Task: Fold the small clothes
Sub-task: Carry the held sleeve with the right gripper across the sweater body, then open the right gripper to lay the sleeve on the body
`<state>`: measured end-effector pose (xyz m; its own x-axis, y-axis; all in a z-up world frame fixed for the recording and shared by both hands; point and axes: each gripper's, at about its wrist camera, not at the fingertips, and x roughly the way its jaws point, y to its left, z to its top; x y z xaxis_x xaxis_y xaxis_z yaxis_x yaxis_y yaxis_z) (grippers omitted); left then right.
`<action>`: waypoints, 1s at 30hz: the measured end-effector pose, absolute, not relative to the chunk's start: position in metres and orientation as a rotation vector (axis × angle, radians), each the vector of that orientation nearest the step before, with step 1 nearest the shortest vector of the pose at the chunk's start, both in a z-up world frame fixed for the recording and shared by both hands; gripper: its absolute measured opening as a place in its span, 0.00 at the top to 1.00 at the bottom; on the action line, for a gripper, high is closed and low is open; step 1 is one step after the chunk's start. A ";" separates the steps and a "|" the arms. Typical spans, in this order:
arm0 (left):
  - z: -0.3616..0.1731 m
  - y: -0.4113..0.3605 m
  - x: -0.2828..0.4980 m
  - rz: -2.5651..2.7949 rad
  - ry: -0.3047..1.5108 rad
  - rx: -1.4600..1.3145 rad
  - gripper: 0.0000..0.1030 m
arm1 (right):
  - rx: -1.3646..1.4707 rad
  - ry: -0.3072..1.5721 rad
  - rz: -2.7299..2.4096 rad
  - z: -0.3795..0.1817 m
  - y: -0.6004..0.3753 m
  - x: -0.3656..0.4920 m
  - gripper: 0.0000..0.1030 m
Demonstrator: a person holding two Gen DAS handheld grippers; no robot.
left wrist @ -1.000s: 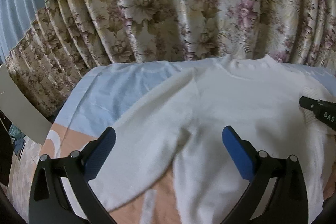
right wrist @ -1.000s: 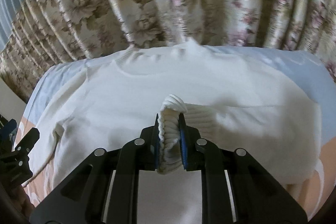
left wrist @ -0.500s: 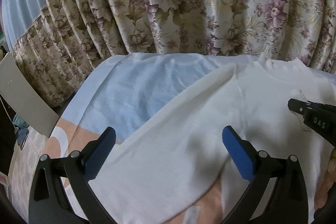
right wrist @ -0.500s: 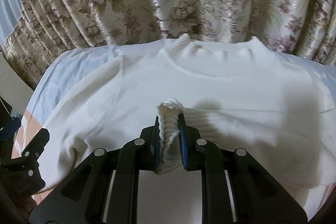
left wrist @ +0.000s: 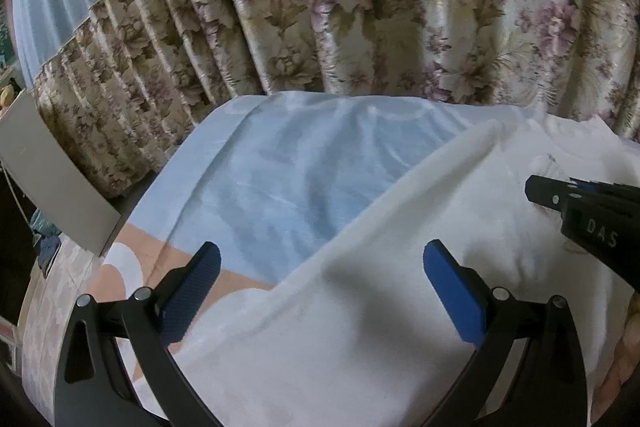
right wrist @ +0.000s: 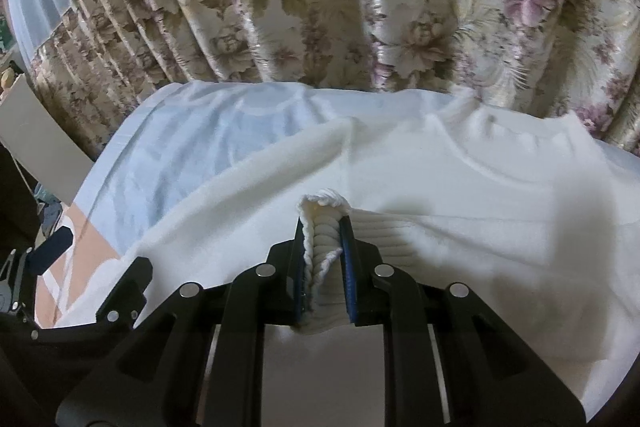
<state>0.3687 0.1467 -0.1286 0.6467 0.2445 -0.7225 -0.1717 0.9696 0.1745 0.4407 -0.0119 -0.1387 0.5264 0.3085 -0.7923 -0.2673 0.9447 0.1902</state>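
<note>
Two: right hand-held gripper [right wrist: 324, 247] clenches the sweater's [right wrist: 460, 195] ribbed cuff [right wrist: 325, 223]; left hand-held gripper [left wrist: 320, 267] gapes empty.

You see a white sweater [right wrist: 460, 195] with a ribbed cuff [right wrist: 324, 251], a pale blue sheet [left wrist: 288, 187] with a peach band, beige curtains [left wrist: 360, 7] with mauve flowers, and black fingers [left wrist: 452, 283] with blue pads.

The white sweater [left wrist: 360, 307] runs past the lower frame edges; its ribbed cuff [right wrist: 325, 227] is partly hidden between closed jaws.
</note>
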 end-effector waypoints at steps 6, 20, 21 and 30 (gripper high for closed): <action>-0.127 0.167 0.369 0.272 0.830 0.093 0.02 | 0.037 0.973 0.385 -0.144 0.016 0.447 0.85; -0.117 0.161 0.358 0.267 0.827 0.094 0.02 | 0.079 0.938 0.383 -0.118 -0.012 0.421 0.78; -0.115 0.159 0.356 0.263 0.825 0.095 0.02 | 0.083 0.937 0.382 -0.116 -0.014 0.418 0.78; -0.090 0.151 0.324 0.256 0.798 0.102 0.02 | 0.089 0.880 0.411 -0.081 -0.023 0.378 0.67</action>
<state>0.3242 0.1511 -0.0895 0.6689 0.2649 -0.6945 -0.1882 0.9643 0.1866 0.3776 -0.0231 -0.0808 0.5650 0.3848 -0.7299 -0.3127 0.9185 0.2421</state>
